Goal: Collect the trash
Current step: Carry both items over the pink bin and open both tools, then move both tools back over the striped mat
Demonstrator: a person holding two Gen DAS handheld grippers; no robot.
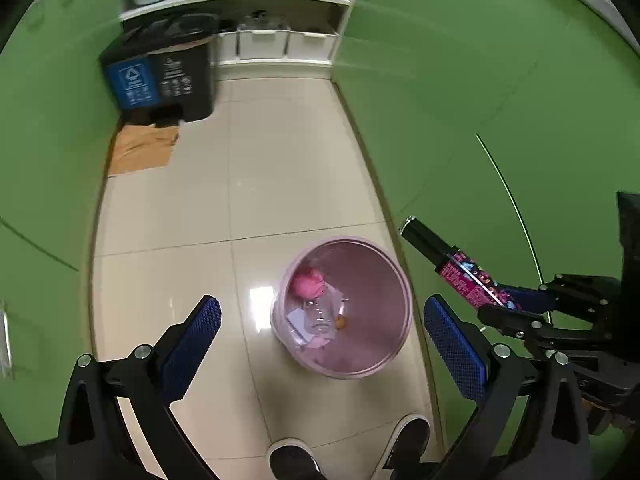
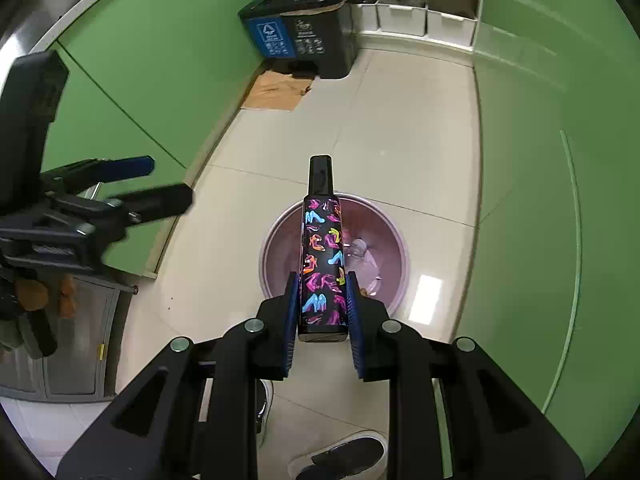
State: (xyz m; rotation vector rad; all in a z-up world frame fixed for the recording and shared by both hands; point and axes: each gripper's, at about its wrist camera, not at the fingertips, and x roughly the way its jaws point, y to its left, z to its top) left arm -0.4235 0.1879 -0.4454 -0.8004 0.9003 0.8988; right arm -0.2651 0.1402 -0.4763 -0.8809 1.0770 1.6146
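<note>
Left wrist view: the left tool (image 1: pixel 322 350) stands wide apart with nothing between its blue pads (image 1: pixel 192 344). It hangs above the tiled floor (image 1: pixel 288 168), just over the near rim of a round pink waste bin (image 1: pixel 384 364). The bin holds a pink crumpled item (image 1: pixel 306 282), clear plastic (image 1: pixel 320 312) and white paper scraps (image 1: pixel 298 316). Two dark shoes (image 1: pixel 292 460) of the person show at the lower edge.

Right wrist view: the right tool (image 2: pixel 322 312) is clamped narrow on a tall black bottle (image 2: pixel 322 264) printed with coloured shoes. The bottle's black cap (image 2: pixel 320 174) points forward, away from the camera. The bottle is held in the air over the pink bin, above its near wall.

Green cabinet fronts (image 1: pixel 460 100) line both sides of the floor. At the far end a black two-part recycling bin (image 2: pixel 300 36) stands beside flattened cardboard (image 2: pixel 276 90), next to white shelving (image 2: pixel 404 16).
</note>
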